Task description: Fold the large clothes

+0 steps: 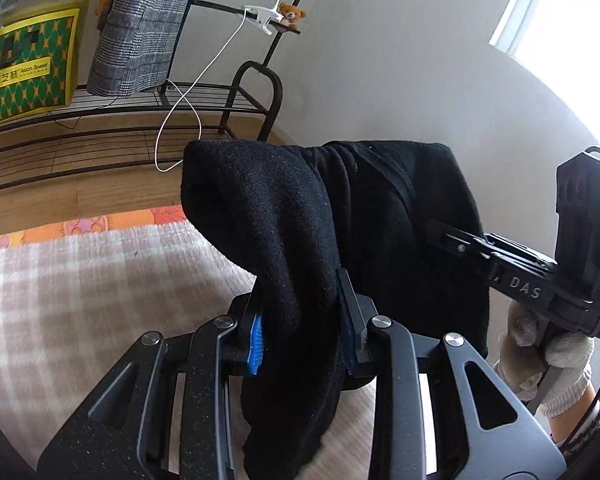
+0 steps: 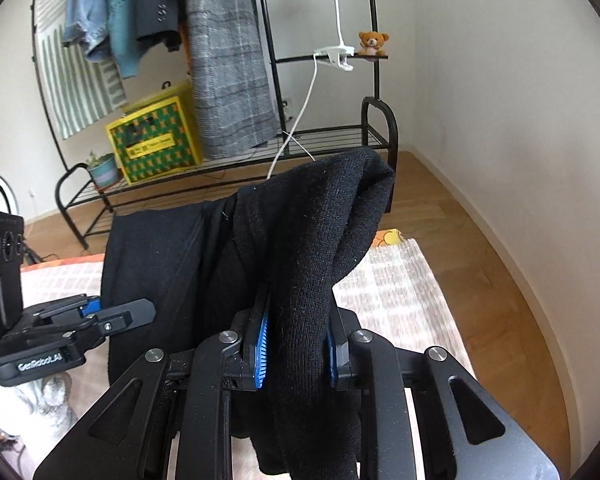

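Note:
A black knit garment [image 1: 300,216] hangs lifted in the air between both grippers, above a pink-and-white checked blanket [image 1: 80,280]. My left gripper [image 1: 300,312] is shut on a bunched fold of it, blue pads pressing the cloth. My right gripper [image 2: 296,344] is shut on another bunched fold of the same garment [image 2: 300,240]. The right gripper also shows in the left wrist view [image 1: 452,240], at the garment's right side, held by a gloved hand. The left gripper shows in the right wrist view [image 2: 124,320], at the garment's left edge.
A black metal clothes rack [image 2: 340,136] stands by the wall with a grey plaid coat [image 2: 228,80], other hung clothes, a yellow-green box [image 2: 156,140], a small potted plant [image 2: 102,168] and a teddy bear [image 2: 373,42]. A white cable [image 2: 300,120] dangles from it. Wooden floor [image 2: 480,260] surrounds the blanket.

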`<state>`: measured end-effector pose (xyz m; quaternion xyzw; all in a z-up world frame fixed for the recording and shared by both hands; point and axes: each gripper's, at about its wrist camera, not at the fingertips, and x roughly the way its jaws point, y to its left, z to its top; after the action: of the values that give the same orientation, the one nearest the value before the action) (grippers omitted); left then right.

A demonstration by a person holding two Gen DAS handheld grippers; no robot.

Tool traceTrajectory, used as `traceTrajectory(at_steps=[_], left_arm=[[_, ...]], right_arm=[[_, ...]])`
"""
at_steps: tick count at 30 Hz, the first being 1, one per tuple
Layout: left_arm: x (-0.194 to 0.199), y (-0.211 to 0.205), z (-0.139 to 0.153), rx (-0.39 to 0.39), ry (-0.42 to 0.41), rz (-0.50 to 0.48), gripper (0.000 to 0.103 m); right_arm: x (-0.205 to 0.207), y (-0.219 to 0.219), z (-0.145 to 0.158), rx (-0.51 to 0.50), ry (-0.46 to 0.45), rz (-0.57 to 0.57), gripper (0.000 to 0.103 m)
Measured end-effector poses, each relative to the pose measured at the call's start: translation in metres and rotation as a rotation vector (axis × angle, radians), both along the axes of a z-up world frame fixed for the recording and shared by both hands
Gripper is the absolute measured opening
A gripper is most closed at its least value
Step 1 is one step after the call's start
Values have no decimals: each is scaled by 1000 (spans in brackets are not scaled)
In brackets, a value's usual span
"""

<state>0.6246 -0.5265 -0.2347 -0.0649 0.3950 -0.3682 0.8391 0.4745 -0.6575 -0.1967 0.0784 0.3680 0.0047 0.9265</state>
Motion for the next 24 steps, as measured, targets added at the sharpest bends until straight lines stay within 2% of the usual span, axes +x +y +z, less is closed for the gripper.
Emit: traceTrajectory(at_steps=[5,8,13,15,16,18,20,24], left_arm=[[19,-8,-15,-2,-9,6,29],[28,-8,-28,22,-2,21,29],[46,-2,-54,82,54,61,29],[51,1,-63,91,81,70,31],[52,2,-66,86,90,73,32],[54,1,-67,91,87,83,35],[52,-1,-67,112,69,92,37],[46,1,-60,127,56,105,37]], right_arm=[[24,-10,-23,-20,6,-8,20],[36,-14,-34,-41,8,-6,20],[56,-17,-65,-122,66,-19,20],[63,-22,-79,-147,106,-52,21],[67,-26,-88,-168,143,-77,25],[70,-30,-100,-206,182,-100,28],[64,-31,-98,-192,145,-102,28],[60,-31,-91,-199,141,-106,31]])
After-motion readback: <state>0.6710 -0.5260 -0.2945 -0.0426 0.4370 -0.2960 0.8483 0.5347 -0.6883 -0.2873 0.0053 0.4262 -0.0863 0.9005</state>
